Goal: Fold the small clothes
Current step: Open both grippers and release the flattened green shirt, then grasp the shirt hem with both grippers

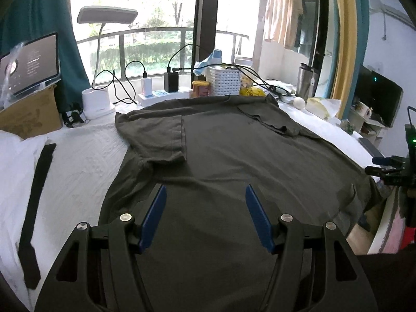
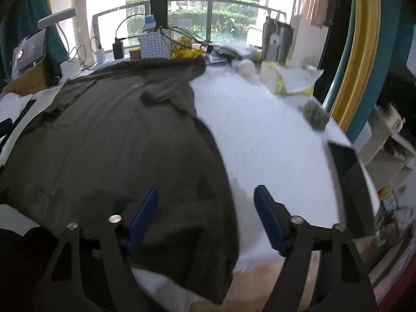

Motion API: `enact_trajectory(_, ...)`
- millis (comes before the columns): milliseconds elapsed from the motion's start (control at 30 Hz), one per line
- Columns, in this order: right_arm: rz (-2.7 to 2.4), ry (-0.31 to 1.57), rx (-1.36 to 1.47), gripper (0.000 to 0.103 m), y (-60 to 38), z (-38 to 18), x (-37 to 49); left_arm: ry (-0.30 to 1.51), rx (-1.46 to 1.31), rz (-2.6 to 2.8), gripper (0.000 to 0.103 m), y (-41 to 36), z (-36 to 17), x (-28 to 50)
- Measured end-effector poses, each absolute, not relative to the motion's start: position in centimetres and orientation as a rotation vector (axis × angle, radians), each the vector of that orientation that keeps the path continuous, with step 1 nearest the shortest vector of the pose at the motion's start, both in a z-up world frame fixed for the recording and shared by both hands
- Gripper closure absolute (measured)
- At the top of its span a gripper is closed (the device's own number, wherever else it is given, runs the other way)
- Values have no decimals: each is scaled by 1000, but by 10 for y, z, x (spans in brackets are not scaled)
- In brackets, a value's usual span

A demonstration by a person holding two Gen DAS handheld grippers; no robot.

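Fabric is lying flat: the dark olive T-shirt (image 1: 234,156) is spreading across the white worktop (image 1: 85,156), both sleeves (image 1: 161,137) folded inward. The left claw (image 1: 205,195) is hovering wide and empty over the hem; the right claw (image 2: 206,197) is straddling the shirt's right edge, equally wide, holding nothing. Judging the next fold, both should be pinching hem corners evenly, lifting together to avoid creases.
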State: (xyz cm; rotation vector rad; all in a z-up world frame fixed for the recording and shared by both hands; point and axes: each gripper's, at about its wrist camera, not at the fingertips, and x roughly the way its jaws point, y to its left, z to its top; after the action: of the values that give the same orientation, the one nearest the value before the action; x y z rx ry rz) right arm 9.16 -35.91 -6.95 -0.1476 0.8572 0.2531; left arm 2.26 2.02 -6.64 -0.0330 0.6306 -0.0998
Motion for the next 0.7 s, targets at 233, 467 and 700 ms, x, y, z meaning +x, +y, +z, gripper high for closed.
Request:
enact_trajectory(233, 255, 885, -76, 49, -371, -86, 85, 615, 38, -54, 36, 37, -70, -10)
enact_trajectory(467, 260, 891, -100, 54, -365, -92, 84, 618, 52, 63, 36, 68, -77, -50)
enact_trajectory(700, 257, 894, -157, 59, -356, -93, 85, 711, 82, 71, 36, 72, -98, -62)
